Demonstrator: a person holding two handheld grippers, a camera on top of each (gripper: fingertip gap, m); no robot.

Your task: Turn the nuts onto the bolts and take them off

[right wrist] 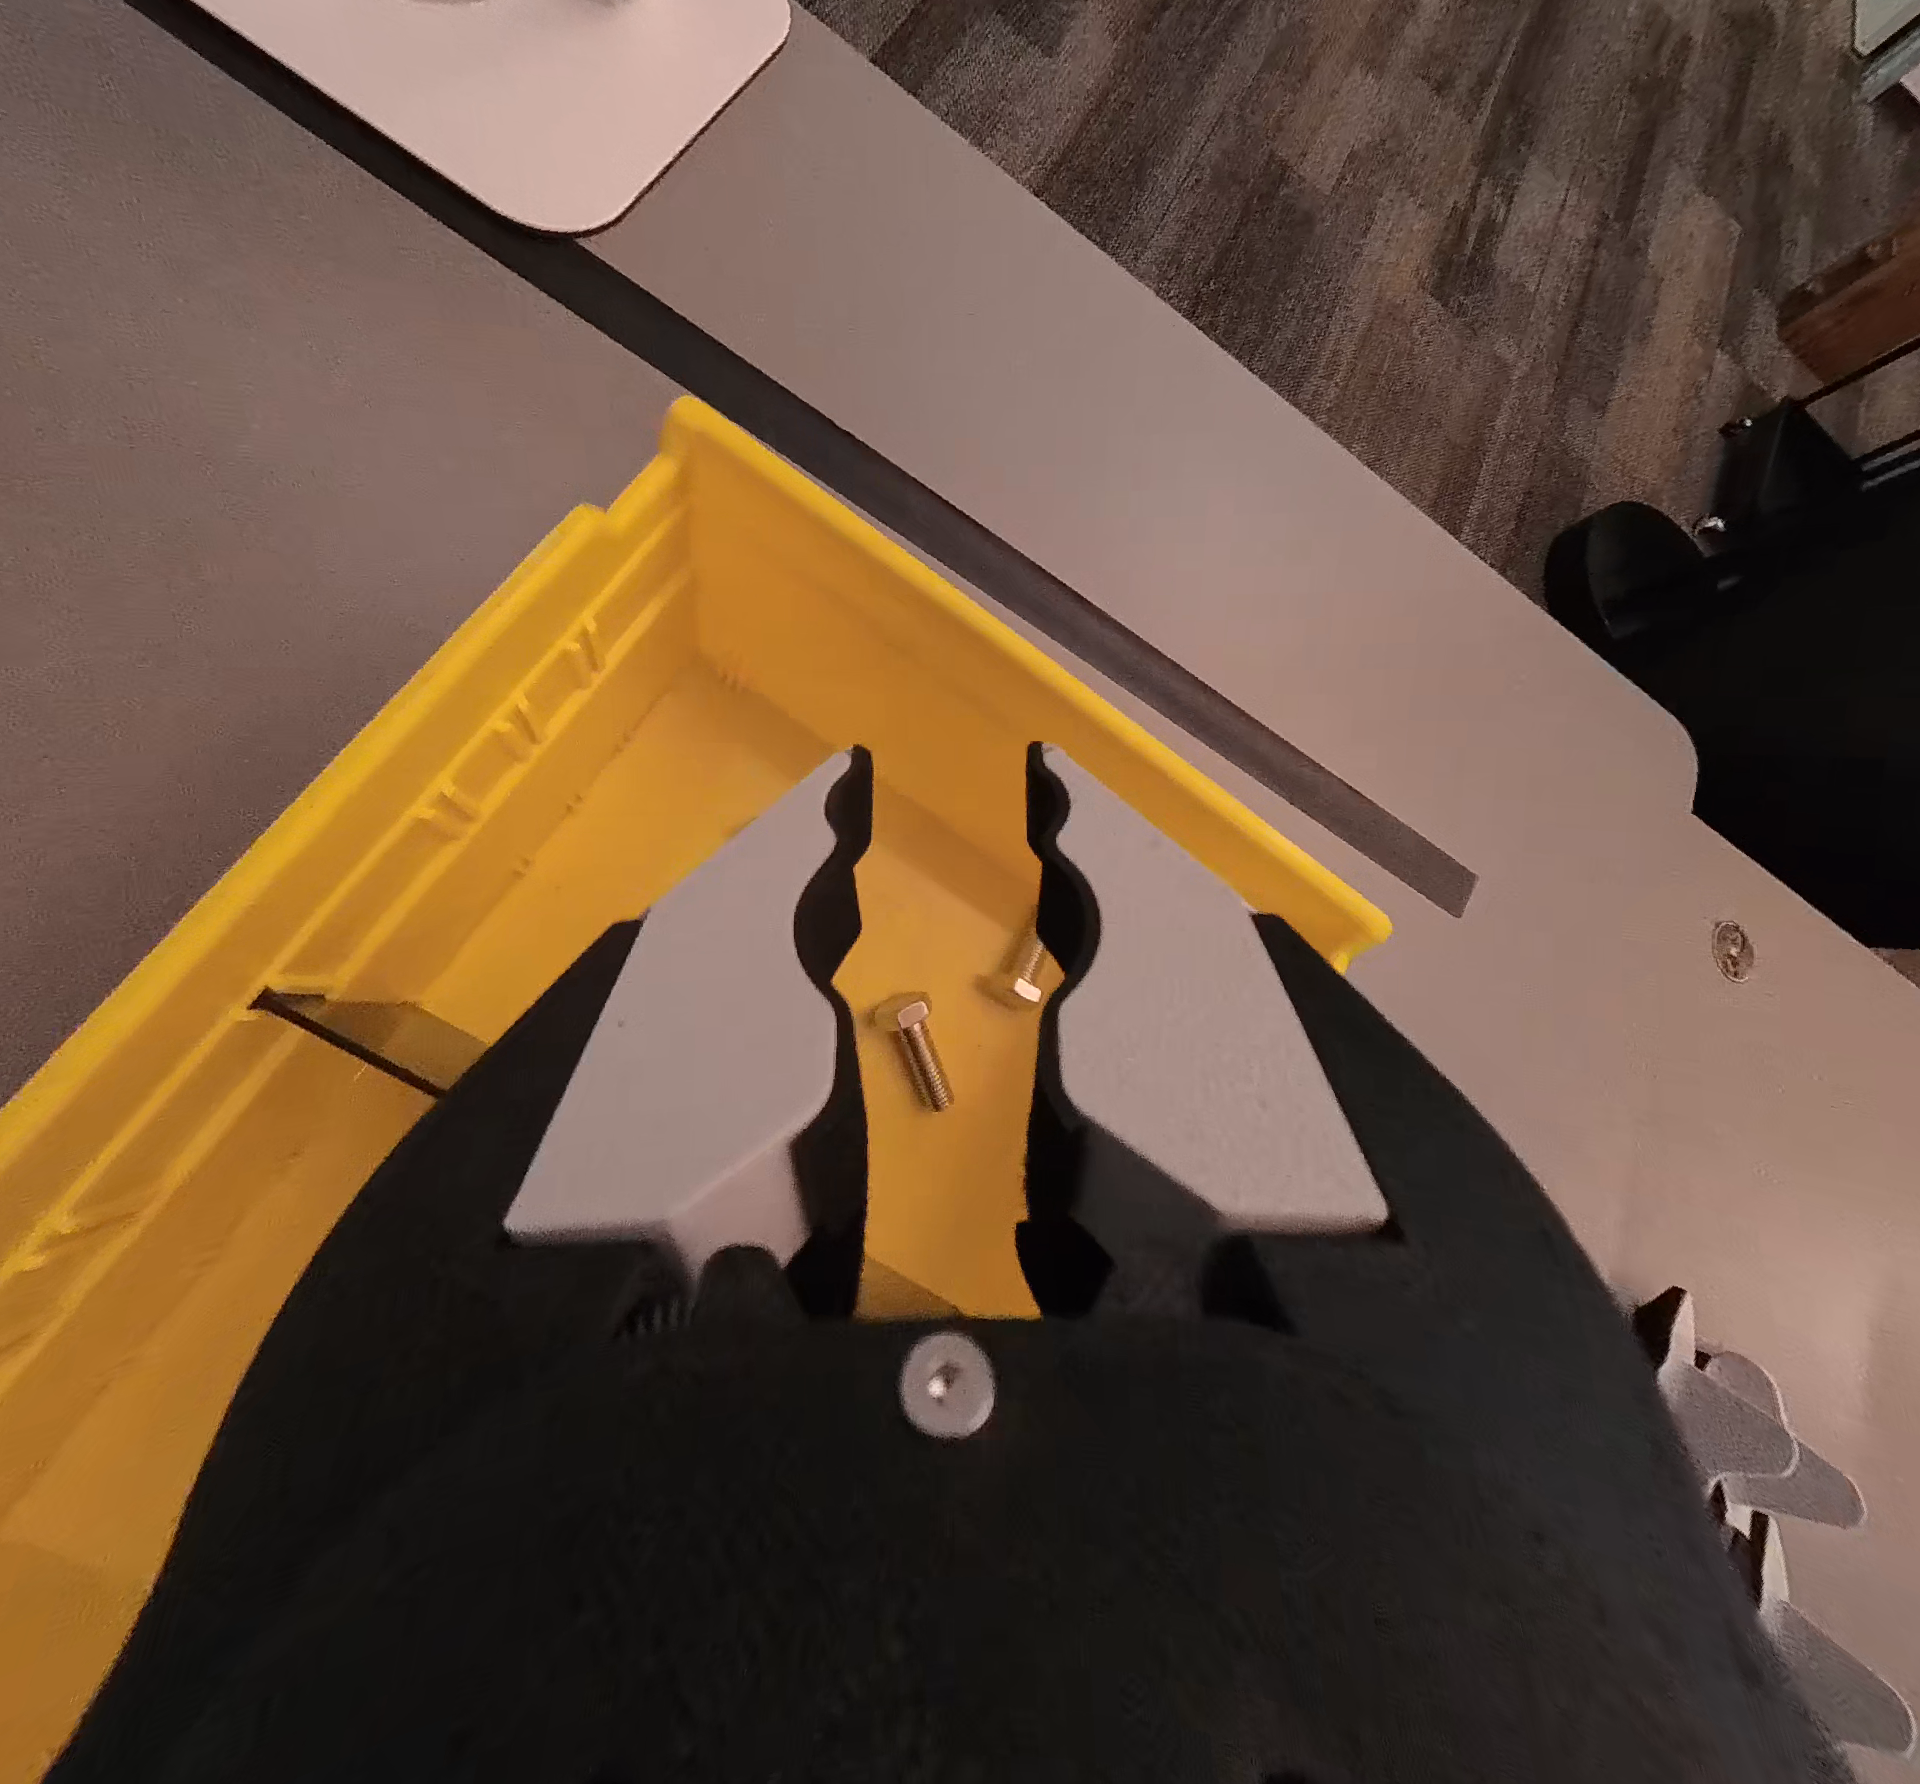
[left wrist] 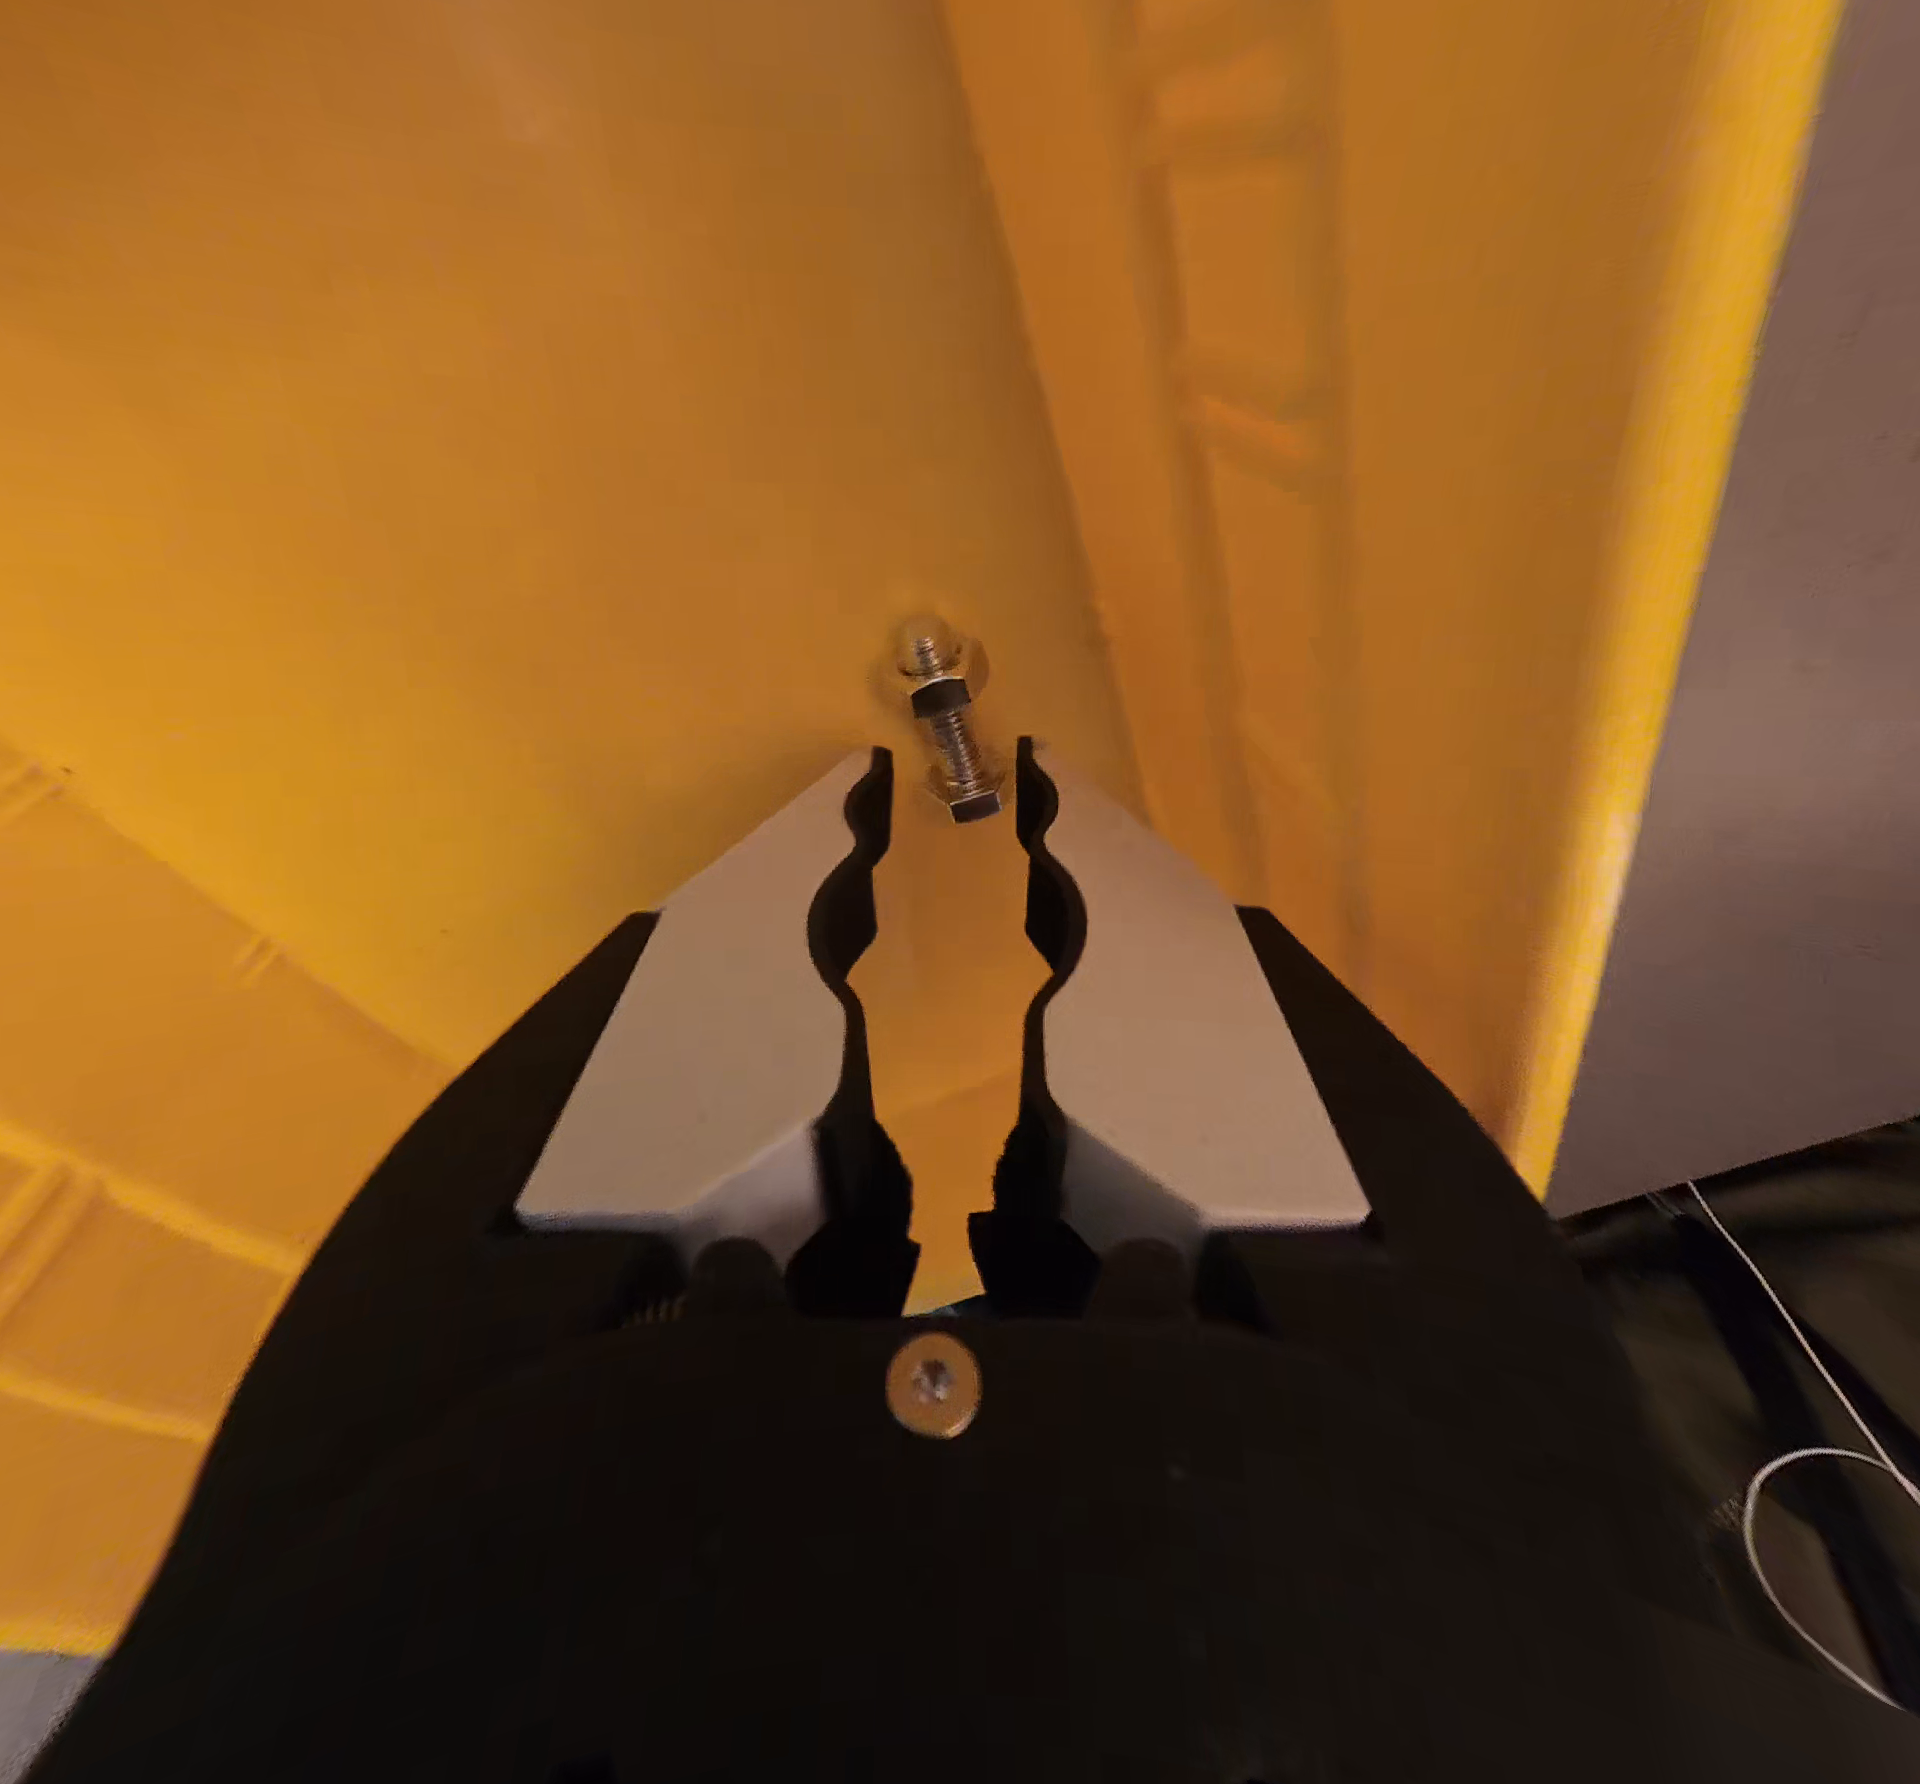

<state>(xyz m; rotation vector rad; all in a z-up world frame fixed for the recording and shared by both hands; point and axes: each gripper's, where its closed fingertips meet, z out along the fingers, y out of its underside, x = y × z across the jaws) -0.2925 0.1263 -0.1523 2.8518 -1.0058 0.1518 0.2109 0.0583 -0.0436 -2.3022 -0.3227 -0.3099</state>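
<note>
Presently, left gripper (left wrist: 951,747): held open, empty; its tips are seen flanking the head end of a bolt (left wrist: 948,745).
Bolt: lying on the floor of the yellow bin (left wrist: 520,384), with a dark nut (left wrist: 941,699) threaded along its shank.
Right gripper (right wrist: 945,752): also open and empty, poised above two bare bolts (right wrist: 920,1054) in the same bin.
Step judged: reaching for the assembled bolt.
Next move: a closing on the head, square and firm.
Obscured: second bare bolt (right wrist: 1023,971) partly hidden by a finger; contact with the bolt cannot be told.

Dim warm light (soft, blurred edges)
</note>
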